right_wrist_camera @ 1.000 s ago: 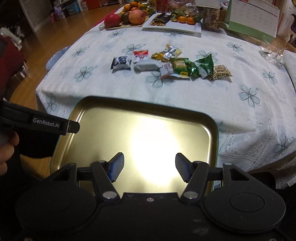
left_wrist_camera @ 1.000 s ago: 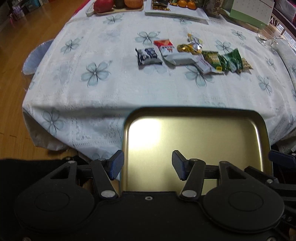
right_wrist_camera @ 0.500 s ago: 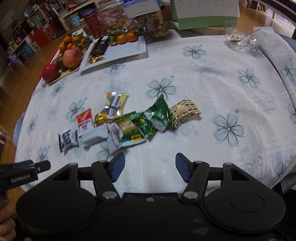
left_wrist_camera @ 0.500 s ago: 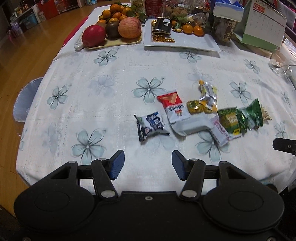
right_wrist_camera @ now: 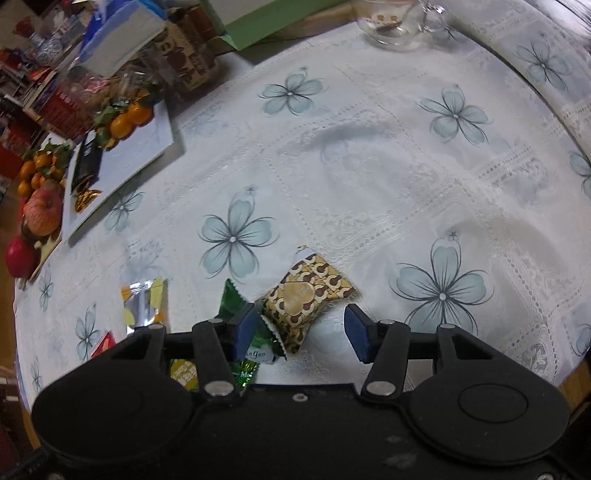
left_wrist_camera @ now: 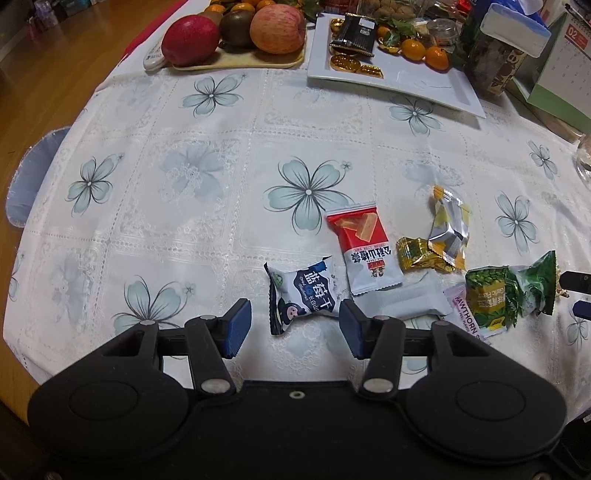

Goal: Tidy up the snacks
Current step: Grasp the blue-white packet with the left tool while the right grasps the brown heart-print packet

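Observation:
Several wrapped snacks lie in a row on the flowered tablecloth. In the left wrist view my left gripper (left_wrist_camera: 293, 328) is open, just short of a dark blue-and-white packet (left_wrist_camera: 304, 295); beside it lie a red-and-white packet (left_wrist_camera: 364, 249), a white packet (left_wrist_camera: 406, 302), a gold candy (left_wrist_camera: 421, 254), a silver-yellow packet (left_wrist_camera: 448, 225) and green packets (left_wrist_camera: 487, 301). In the right wrist view my right gripper (right_wrist_camera: 301, 330) is open, with a brown-and-gold patterned packet (right_wrist_camera: 304, 301) lying between and just ahead of its fingers; a green packet (right_wrist_camera: 232, 306) sits at the left finger.
A white rectangular plate (left_wrist_camera: 413, 79) with a dark packet, gold coins and mandarins, and a board of apples (left_wrist_camera: 236, 62), stand at the far side. Jars and a calendar (left_wrist_camera: 554, 85) are at the back right. A glass cup (right_wrist_camera: 399, 22) stands far right. Table edge lies near both grippers.
Both grippers have moved forward and down over the table towards the snacks. The gold tray seen one second ago is out of view. Both stay open.

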Available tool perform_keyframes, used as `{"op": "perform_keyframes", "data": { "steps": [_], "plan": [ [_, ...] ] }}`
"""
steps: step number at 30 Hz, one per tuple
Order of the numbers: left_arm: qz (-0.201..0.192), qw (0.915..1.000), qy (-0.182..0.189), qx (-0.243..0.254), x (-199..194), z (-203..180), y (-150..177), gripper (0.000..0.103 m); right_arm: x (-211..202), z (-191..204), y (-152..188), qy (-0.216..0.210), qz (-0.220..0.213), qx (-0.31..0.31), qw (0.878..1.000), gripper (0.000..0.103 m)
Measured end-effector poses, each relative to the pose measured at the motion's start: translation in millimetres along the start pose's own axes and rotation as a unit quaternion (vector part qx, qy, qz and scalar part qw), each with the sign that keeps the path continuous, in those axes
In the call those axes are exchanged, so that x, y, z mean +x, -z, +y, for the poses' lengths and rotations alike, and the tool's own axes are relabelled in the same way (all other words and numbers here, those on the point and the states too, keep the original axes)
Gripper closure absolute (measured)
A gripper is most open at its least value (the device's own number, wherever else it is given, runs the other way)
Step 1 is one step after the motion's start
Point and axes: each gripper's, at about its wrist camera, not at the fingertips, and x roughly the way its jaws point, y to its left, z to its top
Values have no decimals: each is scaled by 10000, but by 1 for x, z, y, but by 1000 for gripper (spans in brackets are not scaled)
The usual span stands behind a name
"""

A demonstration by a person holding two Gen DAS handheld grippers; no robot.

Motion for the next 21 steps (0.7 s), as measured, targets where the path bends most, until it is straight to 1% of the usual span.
{"op": "perform_keyframes", "data": {
  "steps": [2,4,10,12,14,16,19,21],
  "plan": [
    [79,10000,2,-42,4,-1,0,46,9,-2,-4,13,92,162,9998,49],
    [168,9998,47,-100,7,-1,-1,46,13,0,-8,-4,80,254,9996,49],
    [349,9987,99,-369,15,6,-4,46,25,9,-18,64,87,314,9994,49],
    [402,9982,131,-426,17,9,-4,46,28,13,-20,-200,107,283,9993,55],
    [431,9979,136,-463,18,10,-5,46,29,17,-22,-501,112,184,9985,57],
    [442,9977,132,-498,19,11,-5,46,26,21,-23,-613,60,118,9980,57],
    [455,9975,140,-522,20,11,-5,46,21,22,-24,-406,-80,99,9991,57],
    [435,9976,126,-528,19,12,-4,46,22,24,-23,-159,-142,-23,9998,57]
  ]
}}
